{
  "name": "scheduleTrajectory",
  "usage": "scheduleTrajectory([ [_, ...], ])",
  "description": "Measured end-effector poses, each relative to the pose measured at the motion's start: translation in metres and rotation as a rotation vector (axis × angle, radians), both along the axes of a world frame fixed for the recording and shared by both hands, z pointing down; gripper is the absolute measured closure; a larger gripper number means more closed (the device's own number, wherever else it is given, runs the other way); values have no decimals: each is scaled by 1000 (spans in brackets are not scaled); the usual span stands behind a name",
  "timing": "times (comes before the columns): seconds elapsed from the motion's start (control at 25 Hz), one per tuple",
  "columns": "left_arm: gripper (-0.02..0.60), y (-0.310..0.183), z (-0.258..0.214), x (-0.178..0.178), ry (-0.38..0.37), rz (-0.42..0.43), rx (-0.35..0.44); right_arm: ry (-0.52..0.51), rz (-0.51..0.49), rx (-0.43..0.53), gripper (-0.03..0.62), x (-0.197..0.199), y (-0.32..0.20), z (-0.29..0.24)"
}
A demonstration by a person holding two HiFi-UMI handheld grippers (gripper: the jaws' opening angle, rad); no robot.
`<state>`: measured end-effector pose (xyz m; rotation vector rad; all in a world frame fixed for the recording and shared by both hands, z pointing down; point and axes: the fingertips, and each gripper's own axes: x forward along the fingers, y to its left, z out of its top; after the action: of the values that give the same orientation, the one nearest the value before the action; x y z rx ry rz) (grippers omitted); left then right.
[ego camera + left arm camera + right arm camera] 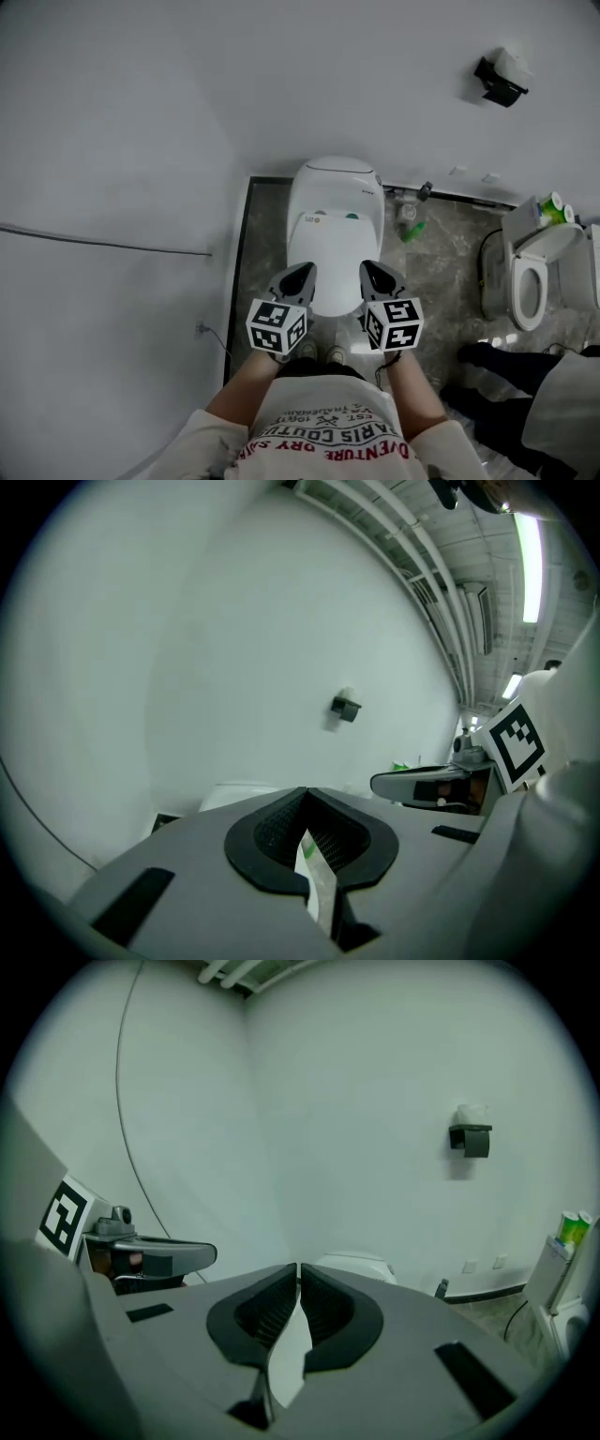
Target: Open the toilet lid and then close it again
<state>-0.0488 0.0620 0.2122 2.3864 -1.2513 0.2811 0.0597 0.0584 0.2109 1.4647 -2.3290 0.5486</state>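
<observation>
While jaws on both sit closed and empty, left gripper (304, 270) and right gripper (368, 268) hang side by side above toilet lid (330, 246): lid down, below and ahead, long axis pointing away, neither nearer.

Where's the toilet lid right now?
Head view, centre: the lid lies shut on its toilet, just beyond and below the left tool and the right tool. A second toilet stands off to the right.
</observation>
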Motion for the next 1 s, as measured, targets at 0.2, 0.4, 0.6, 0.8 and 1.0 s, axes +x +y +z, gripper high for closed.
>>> scheduleTrajectory([
  [0.2,574,2,-68,-4,-15,26,121,0,40,130,572,1,8,-61],
  [0.4,574,0,-120,-17,-19,-1,224,50,32,231,572,4,19,-98],
  [0.6,574,13,-141,-23,-17,13,269,68,31,281,572,10,27,-117],
  [0.8,574,22,-142,-25,-32,12,279,63,32,281,572,10,32,-114],
  [1.0,574,25,-138,-23,-30,13,273,63,28,292,577,8,36,-112],
])
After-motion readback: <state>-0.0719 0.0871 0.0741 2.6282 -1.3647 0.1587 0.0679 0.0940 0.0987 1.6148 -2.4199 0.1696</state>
